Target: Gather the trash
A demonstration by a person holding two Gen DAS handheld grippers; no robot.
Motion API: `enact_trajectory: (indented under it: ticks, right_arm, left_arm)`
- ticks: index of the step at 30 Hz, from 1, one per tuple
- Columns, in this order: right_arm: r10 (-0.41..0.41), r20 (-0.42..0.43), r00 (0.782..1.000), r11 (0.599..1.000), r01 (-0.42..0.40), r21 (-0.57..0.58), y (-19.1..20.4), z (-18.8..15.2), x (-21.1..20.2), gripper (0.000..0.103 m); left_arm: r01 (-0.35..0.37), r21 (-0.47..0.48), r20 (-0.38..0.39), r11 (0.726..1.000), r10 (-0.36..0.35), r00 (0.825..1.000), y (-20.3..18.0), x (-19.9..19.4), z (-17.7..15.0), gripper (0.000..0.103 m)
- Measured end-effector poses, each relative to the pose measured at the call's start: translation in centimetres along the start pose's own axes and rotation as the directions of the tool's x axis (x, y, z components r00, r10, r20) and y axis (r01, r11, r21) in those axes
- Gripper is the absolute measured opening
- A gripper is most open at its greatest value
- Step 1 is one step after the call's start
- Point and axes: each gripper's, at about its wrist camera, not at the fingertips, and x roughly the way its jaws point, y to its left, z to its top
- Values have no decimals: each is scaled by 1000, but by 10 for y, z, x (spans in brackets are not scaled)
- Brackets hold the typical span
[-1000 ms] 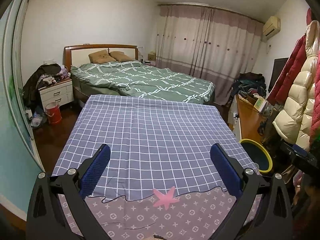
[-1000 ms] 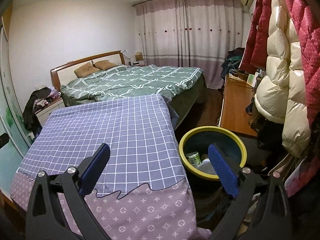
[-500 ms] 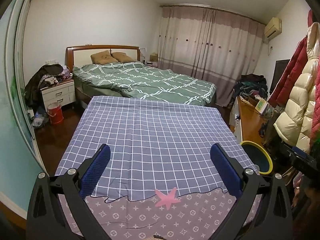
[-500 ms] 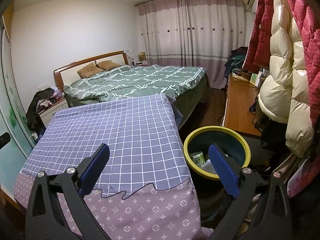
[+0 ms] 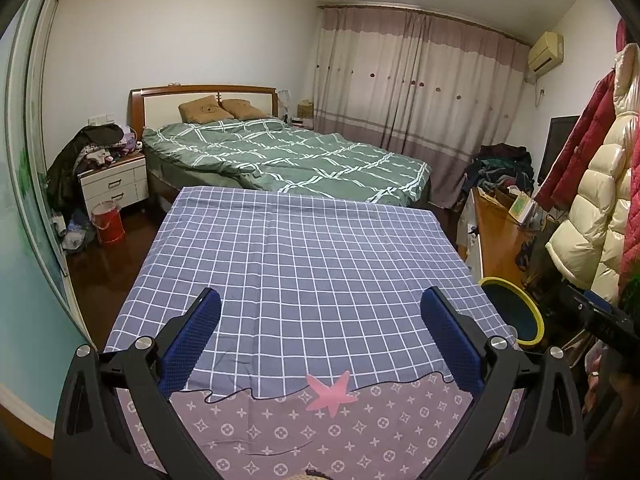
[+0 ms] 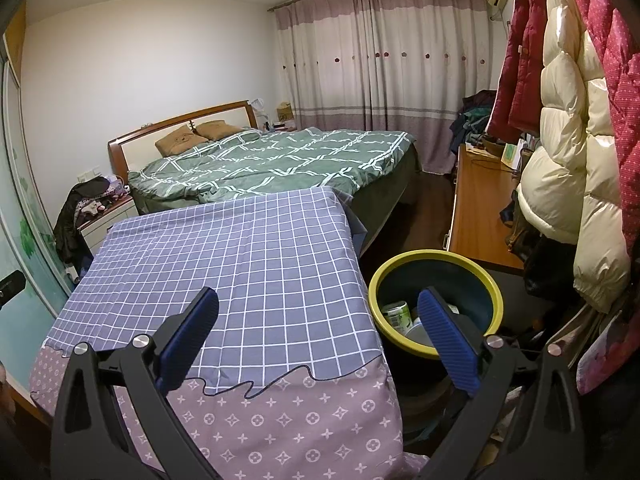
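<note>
A dark blue bin with a yellow rim (image 6: pixel 436 276) stands on the floor just right of the checked-cloth table (image 6: pixel 240 264). Inside it lie a green-and-white can (image 6: pixel 396 314) and a grey round item beside it. In the left wrist view the same bin (image 5: pixel 510 308) peeks out past the table's right edge. My left gripper (image 5: pixel 320 320) hovers open over the near end of the table (image 5: pixel 304 264), nothing between its blue pads. My right gripper (image 6: pixel 318 320) is open too, straddling the table's right corner and the bin. No loose trash shows on the cloth.
A green-quilted bed (image 5: pixel 280 156) lies beyond the table. At left are a white nightstand (image 5: pixel 114 184) piled with clothes and a red bucket (image 5: pixel 107 224). A wooden desk (image 6: pixel 476 212) and hanging puffy coats (image 6: pixel 572 152) crowd the right side.
Both grippers have drawn back and risen slightly, so the table and bin sit a little lower and farther in view. Both stay open and empty.
</note>
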Motion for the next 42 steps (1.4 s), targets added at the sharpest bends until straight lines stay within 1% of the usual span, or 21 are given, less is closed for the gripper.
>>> enact_trajectory:
  ticks: [18, 31, 42]
  right_arm:
    - [5, -4, 1000, 1000, -4, 23, -6, 0, 2, 96]
    - [21, -9, 1000, 999, -21, 27, -3, -1, 4, 96]
    - [15, -19, 1000, 999, -15, 40, -7, 1, 6, 96]
  left_arm:
    - [-3, 18, -6, 1000, 3, 1000, -6, 2, -2, 98]
    - [-3, 25, -11, 1000, 3, 1000, -7, 4, 0, 98]
    - [6, 22, -25, 1000, -6, 1000, -7, 5, -2, 98]
